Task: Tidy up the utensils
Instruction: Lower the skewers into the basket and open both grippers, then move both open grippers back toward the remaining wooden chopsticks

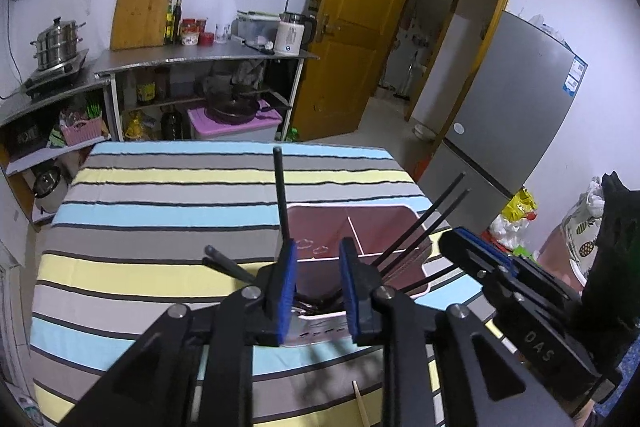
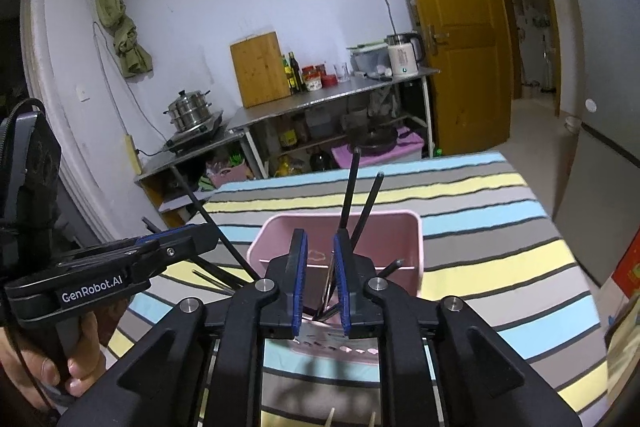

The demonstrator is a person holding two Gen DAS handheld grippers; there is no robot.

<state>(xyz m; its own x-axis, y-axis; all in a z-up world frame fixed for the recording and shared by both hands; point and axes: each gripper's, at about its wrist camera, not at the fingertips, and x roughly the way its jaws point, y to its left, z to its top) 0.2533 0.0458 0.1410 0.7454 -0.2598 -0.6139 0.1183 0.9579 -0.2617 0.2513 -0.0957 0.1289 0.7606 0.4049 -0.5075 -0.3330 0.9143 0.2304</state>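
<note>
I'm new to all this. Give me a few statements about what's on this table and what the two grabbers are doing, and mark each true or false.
1. The pink organizer box stands on a striped tablecloth. True.
2. Black chopsticks stick up out of the box. True.
3. The box is blue. False: it is pink.
4. The left gripper is clamped shut. False: its blue pads stand apart, above the box.
5. The right gripper hangs over the floor. False: it is at the box, on the table.

— What stands at ten o'clock?
— A steel steamer pot (image 1: 58, 45) on a stove (image 1: 56, 77).
— And at twelve?
— A wooden cutting board (image 1: 142, 11), an open door (image 1: 352, 39).
— At two?
— A grey fridge (image 1: 520, 115).
</note>
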